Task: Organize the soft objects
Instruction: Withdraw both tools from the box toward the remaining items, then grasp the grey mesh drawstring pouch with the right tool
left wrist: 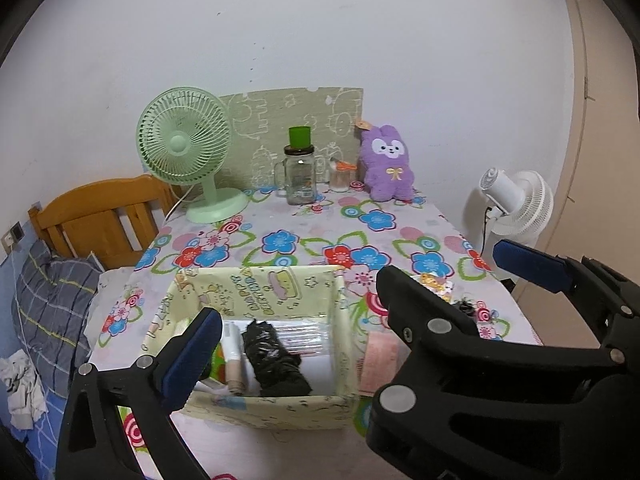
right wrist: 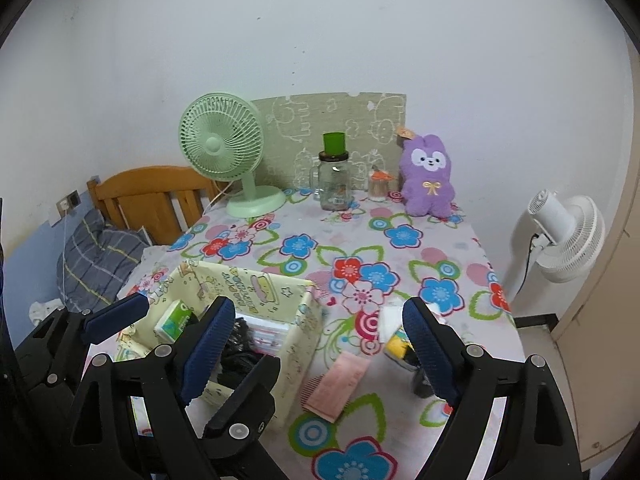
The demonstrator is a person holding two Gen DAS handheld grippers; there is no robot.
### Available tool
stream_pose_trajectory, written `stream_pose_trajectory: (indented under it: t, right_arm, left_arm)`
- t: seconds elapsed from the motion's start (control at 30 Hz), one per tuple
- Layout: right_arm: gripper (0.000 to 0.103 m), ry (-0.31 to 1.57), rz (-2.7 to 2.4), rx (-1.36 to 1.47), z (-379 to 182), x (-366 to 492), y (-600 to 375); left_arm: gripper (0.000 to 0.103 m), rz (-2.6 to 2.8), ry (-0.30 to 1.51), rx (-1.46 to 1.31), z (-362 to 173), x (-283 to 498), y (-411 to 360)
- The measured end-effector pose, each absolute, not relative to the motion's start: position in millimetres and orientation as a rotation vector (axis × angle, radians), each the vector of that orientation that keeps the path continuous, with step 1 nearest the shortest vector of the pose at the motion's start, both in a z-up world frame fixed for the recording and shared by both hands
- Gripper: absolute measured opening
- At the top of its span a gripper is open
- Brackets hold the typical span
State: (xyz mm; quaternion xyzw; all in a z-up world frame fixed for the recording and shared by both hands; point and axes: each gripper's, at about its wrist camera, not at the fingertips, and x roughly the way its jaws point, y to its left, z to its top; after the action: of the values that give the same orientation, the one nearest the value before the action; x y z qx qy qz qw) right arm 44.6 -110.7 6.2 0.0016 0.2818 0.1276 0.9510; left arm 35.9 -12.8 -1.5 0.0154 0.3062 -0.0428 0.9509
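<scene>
Both my jaws stand open and empty above the desk (right wrist: pixel 400 240); the fabric box (left wrist: pixel 256 404) already holds a black bundle (left wrist: pixel 276 364); I judge the pink cloth (right wrist: pixel 340 384) beside it comes next, needing my right gripper (right wrist: pixel 320 352) lowered over it.

Back of my table: mint-green desk fan (right wrist: pixel 224 152) at left, glass handled jar (right wrist: pixel 335 184) with a green cup (right wrist: pixel 334 142) on its lid in the middle, small jar (right wrist: pixel 378 188) just right of it, patterned board (right wrist: pixel 340 128) leaning on the wall behind. White standing fan (right wrist: pixel 568 236) off the table's right edge. Wooden headboard (right wrist: pixel 148 196) and plaid pillow (right wrist: pixel 96 256) to the left.
</scene>
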Motion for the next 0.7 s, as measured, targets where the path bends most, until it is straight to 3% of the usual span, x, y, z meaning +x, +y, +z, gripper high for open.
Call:
stream_pose_trajectory:
  t: [0.7]
  right_arm:
    - [0.088,0.568,0.174,0.03,-26,24,-173]
  left_arm:
    - [0.101,-0.159,0.648,0.018,-35,28,-73]
